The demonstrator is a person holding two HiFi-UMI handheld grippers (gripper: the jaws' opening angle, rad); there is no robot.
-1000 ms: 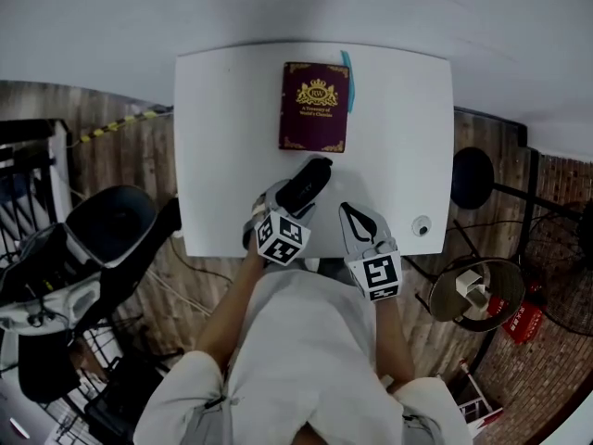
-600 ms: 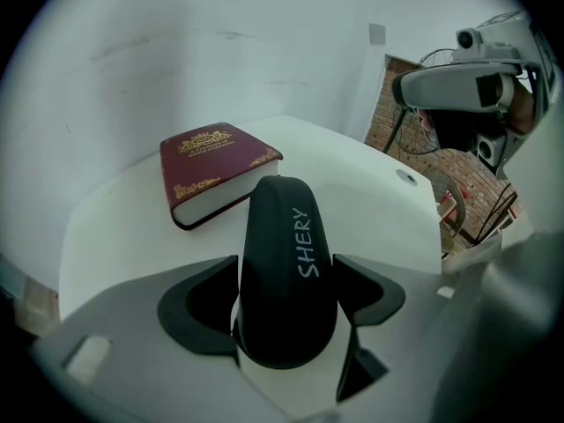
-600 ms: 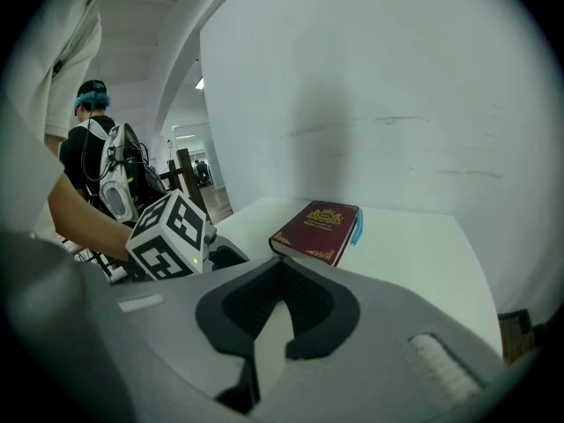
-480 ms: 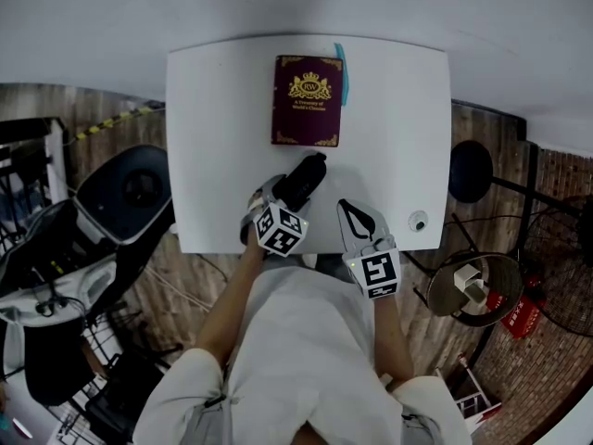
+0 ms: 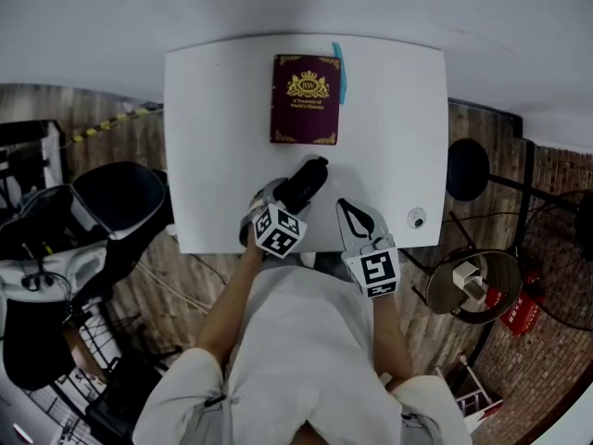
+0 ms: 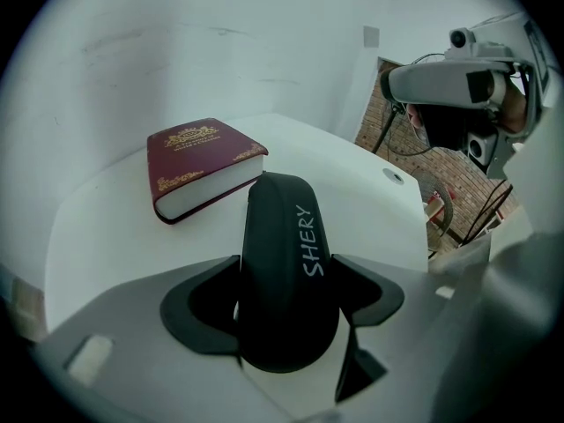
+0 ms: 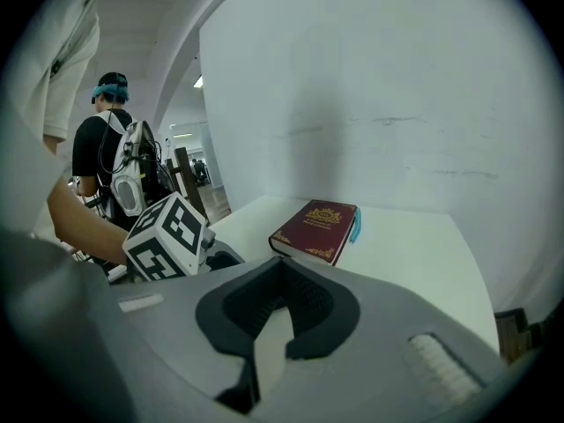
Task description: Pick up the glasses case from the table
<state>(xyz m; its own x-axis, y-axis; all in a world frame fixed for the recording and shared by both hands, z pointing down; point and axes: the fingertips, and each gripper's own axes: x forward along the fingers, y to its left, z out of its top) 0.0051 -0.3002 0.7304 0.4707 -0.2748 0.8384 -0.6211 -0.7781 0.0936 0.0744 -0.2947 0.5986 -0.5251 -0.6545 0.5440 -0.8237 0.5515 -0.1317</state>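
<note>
Head view: the white rectangular tabletop (image 5: 398,137) carries a maroon hardback book with a gold crest (image 5: 307,100) at upper centre, and a thin light-blue strip (image 5: 340,63) lies along the book's right edge. A small round grey fitting (image 5: 417,218) sits near the tabletop's lower right corner. The left gripper (image 5: 289,197), at lower centre, is clamped on the black oblong hard-shell glasses case (image 5: 304,182), which points up and right toward the book and stops just short of it. Left gripper view confirms both jaws pinching the sides of the case's near end, with white lettering along its top. Whether the case touches the tabletop cannot be told. The right gripper (image 5: 345,209), just right of the case, has its jaws pressed together at the tips with nothing between them.
</note>
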